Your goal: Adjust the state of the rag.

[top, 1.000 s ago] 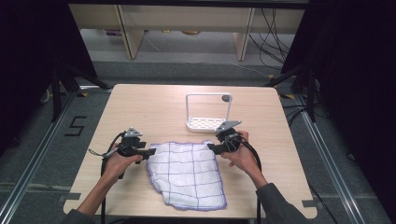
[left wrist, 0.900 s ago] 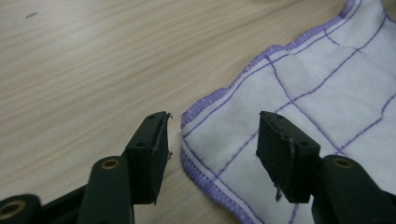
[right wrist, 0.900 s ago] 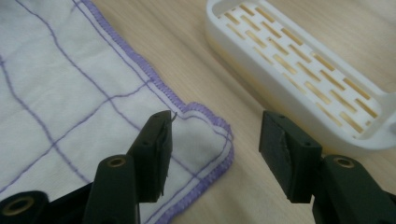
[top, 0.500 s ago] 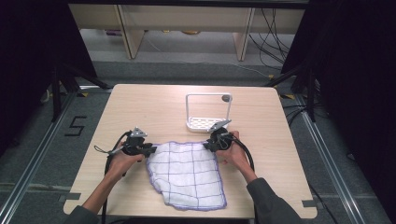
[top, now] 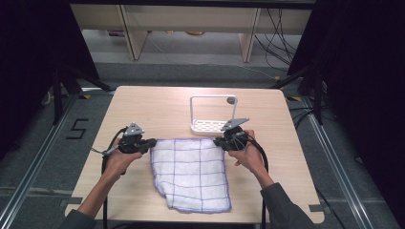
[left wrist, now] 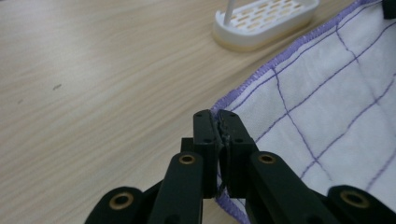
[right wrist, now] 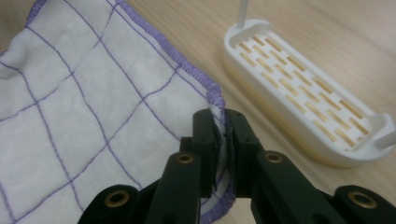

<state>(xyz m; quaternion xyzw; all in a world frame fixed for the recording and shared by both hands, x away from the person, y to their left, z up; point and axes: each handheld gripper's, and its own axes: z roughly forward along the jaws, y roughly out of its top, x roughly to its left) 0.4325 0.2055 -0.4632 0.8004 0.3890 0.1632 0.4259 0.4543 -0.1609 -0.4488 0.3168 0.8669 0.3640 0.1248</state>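
Jaws clamped on cloth (top: 191, 171) far corners; white rack (top: 212, 114) just beyond.

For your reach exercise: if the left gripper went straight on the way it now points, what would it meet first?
The left gripper, shut on the cloth's corner, points across that cloth toward the right gripper. It would probably ride over cloth first; the rack looks off to one side.

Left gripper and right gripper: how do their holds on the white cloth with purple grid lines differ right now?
The left gripper pinches the white cloth with purple grid lines at its far left corner; the right gripper pinches the far right corner. The right gripper sits close beside the white slotted plastic rack; the left gripper has bare wooden table around it. Shared: both have their jaws shut on the purple-stitched hem, having just been closing.
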